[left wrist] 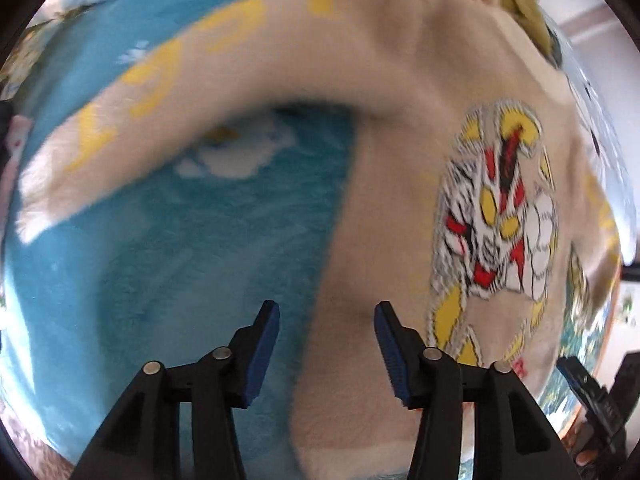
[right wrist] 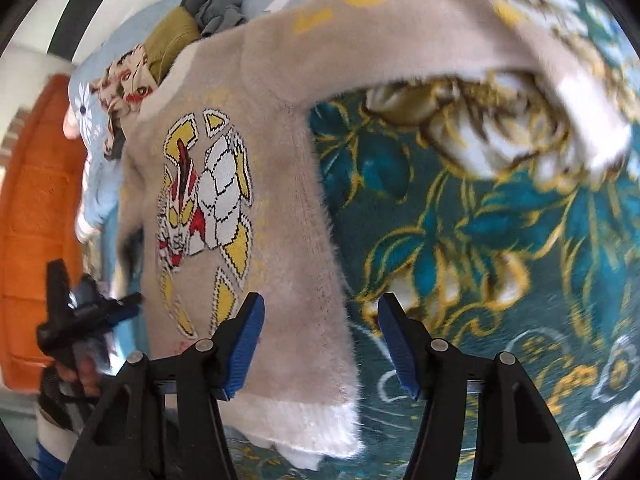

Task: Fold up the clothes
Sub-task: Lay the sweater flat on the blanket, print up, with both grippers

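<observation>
A fuzzy beige sweater (left wrist: 380, 184) with a red, yellow and white figure on its chest lies spread flat on the bed. It also shows in the right wrist view (right wrist: 280, 168). Its left sleeve (left wrist: 152, 92) with yellow letters stretches out over a blue blanket (left wrist: 140, 260). Its right sleeve (right wrist: 500, 36) reaches over a teal floral blanket (right wrist: 500, 220). My left gripper (left wrist: 327, 344) is open and empty above the sweater's left side edge near the hem. My right gripper (right wrist: 320, 340) is open and empty above the sweater's right lower corner and white hem (right wrist: 316, 424).
A pile of other clothes lies beyond the collar: an olive garment (right wrist: 168, 44), a grey one (right wrist: 216, 0) and a printed beige one (right wrist: 128, 76). A pale blue flowered sheet (right wrist: 100, 136) is behind. An orange surface (right wrist: 36, 220) stands at the left. The left gripper shows in the right view (right wrist: 80, 320).
</observation>
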`<state>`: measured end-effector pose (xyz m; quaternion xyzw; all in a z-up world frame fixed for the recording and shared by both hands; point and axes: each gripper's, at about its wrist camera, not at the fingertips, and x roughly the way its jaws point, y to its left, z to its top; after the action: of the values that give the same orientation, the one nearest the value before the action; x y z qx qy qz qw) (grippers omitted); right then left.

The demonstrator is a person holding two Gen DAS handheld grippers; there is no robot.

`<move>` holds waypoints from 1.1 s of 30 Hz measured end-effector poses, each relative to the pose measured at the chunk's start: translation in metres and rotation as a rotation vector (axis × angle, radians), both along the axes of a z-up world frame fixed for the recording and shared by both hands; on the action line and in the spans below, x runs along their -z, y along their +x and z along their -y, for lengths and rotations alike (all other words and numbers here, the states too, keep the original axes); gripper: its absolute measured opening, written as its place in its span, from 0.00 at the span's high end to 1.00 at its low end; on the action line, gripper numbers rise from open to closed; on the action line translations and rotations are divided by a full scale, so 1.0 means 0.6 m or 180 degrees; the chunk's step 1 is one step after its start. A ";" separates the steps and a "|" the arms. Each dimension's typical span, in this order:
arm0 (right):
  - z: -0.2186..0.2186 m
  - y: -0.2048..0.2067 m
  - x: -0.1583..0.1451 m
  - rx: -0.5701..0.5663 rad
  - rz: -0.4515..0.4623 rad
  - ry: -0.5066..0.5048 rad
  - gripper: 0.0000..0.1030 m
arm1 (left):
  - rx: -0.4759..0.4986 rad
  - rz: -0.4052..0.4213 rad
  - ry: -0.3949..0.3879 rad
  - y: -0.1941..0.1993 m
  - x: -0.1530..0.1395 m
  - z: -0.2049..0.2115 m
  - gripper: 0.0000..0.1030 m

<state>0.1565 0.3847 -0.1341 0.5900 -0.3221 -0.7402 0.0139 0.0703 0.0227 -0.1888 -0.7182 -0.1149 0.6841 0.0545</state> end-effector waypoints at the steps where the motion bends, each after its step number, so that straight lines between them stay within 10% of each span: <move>1: 0.006 0.000 0.005 -0.0004 -0.0003 -0.0073 0.41 | -0.0065 0.0093 0.0008 0.005 0.015 -0.001 0.46; 15: 0.011 0.002 0.029 0.0194 0.0097 -0.0288 0.83 | -0.0116 0.0066 0.0119 0.024 -0.001 -0.006 0.88; 33: -0.022 -0.002 -0.030 -0.0151 -0.0033 0.0030 0.90 | 0.0561 0.0006 -0.0282 0.089 -0.033 -0.107 0.86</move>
<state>0.1554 0.3978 -0.1162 0.5938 -0.3044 -0.7442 0.0303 0.1239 0.0867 -0.1692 -0.7279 -0.0209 0.6803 0.0824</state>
